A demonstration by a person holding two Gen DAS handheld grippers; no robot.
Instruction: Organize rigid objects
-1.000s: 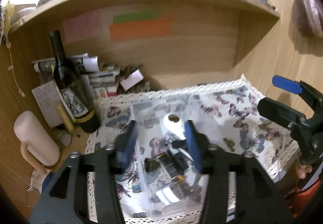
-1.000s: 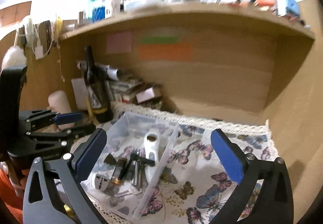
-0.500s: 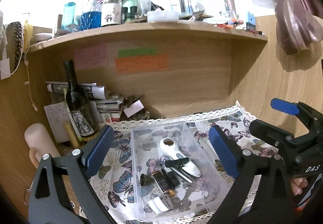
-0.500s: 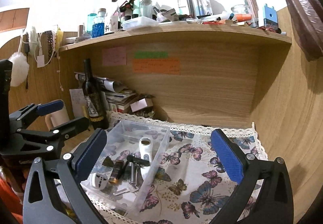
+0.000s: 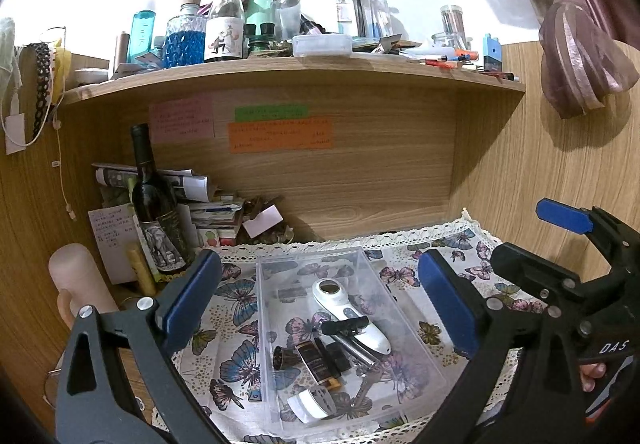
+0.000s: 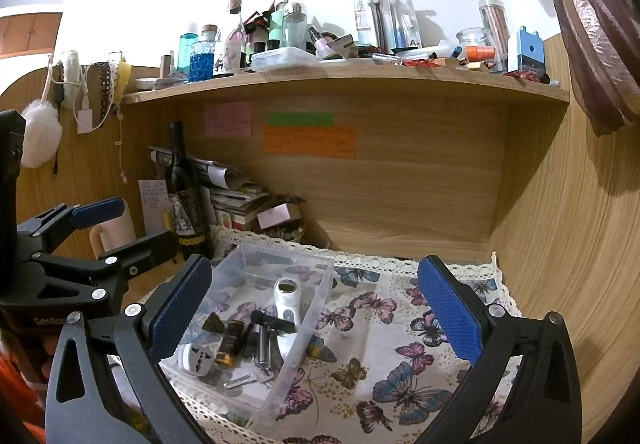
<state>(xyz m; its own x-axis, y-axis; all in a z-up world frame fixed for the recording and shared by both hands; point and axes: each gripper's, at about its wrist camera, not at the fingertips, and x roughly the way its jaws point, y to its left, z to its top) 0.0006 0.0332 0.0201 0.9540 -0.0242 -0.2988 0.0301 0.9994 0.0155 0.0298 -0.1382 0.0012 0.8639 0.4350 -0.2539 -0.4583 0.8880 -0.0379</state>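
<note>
Left wrist view: left gripper (image 5: pixel 316 300) hangs above a clear bin (image 5: pixel 340 344) of small items on the butterfly cloth (image 5: pixel 228 304), fingers spread wide. Right gripper (image 6: pixel 316 308), equally spread and empty, hangs beside it.

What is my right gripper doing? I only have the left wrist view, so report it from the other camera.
Observer: In the right wrist view the right gripper is open, with its blue pads wide apart and nothing held between them. It looks down on the clear box and the butterfly cloth.
Operator: Now identify the white thing at the near end of that box.
Observer: It is a white travel adapter. Its socket face is turned up toward the right camera, so the pin holes show.
</note>
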